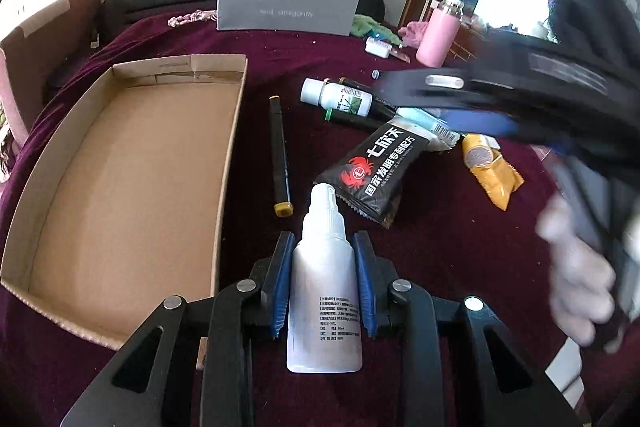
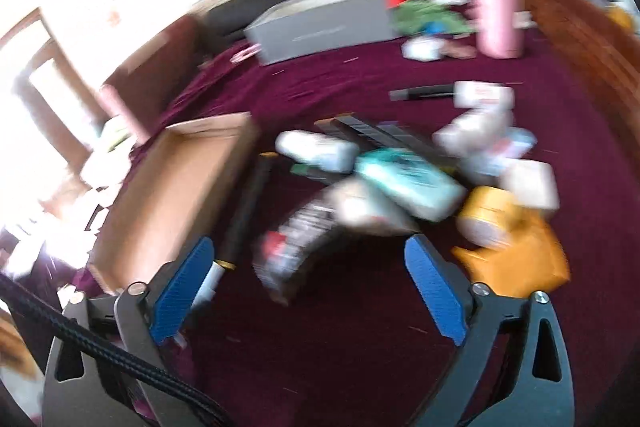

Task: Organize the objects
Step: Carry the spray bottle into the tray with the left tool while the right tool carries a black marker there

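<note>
My left gripper (image 1: 323,247) is shut on a white spray bottle (image 1: 325,291), nozzle pointing forward, just right of an open cardboard box (image 1: 132,167) with nothing in it. My right gripper (image 2: 310,255) is open and empty above the maroon cloth, blurred by motion, in front of a pile: a black snack packet (image 1: 370,169), a small white bottle (image 1: 338,98), a teal packet (image 2: 408,181), a yellow packet (image 1: 494,169). A black marker (image 1: 279,155) lies beside the box. The right gripper also shows blurred in the left wrist view (image 1: 460,99), over the pile.
A grey box (image 1: 286,9) stands at the back. A pink bottle (image 1: 438,31), green cloth (image 1: 370,25) and small white items sit at the back right. A second cardboard box (image 1: 24,75) stands at the far left. A wooden edge (image 2: 580,27) borders the right.
</note>
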`<state>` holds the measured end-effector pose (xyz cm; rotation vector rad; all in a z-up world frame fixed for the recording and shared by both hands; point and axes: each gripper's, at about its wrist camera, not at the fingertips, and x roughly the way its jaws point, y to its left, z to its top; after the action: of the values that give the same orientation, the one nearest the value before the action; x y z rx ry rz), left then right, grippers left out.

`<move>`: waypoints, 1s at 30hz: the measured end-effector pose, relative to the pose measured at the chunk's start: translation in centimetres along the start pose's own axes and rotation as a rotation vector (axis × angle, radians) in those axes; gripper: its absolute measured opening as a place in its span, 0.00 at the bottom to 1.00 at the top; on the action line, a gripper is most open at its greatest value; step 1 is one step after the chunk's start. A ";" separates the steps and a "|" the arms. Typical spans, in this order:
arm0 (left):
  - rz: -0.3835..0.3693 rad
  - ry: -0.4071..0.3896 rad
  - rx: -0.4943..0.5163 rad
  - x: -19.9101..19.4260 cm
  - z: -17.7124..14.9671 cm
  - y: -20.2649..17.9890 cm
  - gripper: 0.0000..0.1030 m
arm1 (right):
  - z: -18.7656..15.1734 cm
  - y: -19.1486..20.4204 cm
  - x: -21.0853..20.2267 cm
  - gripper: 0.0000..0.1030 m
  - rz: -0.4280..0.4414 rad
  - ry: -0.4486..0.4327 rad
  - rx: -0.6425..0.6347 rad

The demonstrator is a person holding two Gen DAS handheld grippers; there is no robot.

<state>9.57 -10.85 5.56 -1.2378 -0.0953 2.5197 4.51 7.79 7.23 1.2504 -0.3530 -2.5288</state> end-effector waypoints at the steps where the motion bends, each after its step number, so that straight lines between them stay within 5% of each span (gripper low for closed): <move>1: -0.008 -0.003 -0.004 -0.4 -0.2 0.2 0.24 | 0.6 0.9 1.2 0.85 0.022 0.030 -0.010; 6: -0.050 -0.028 -0.029 -1.9 -0.9 2.2 0.25 | 2.7 4.6 7.7 0.59 0.002 0.180 -0.042; 17: -0.078 -0.060 -0.109 -2.6 -1.2 6.2 0.25 | 2.8 7.0 14.8 0.57 -0.155 0.293 -0.082; 21: -0.061 -0.069 -0.115 -2.7 -1.3 6.6 0.25 | 2.4 7.5 15.5 0.36 -0.208 0.285 -0.105; 25: -0.055 -0.076 -0.123 -3.1 -1.3 6.8 0.25 | 2.3 7.4 15.3 0.14 -0.189 0.263 -0.093; 30: -0.032 -0.100 -0.123 -4.3 -0.9 6.9 0.25 | 2.3 6.0 14.4 0.12 -0.104 0.274 -0.004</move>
<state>10.89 -18.82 6.80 -1.1442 -0.2949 2.5814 -4.75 -2.85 0.20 1.6263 -0.2245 -2.3937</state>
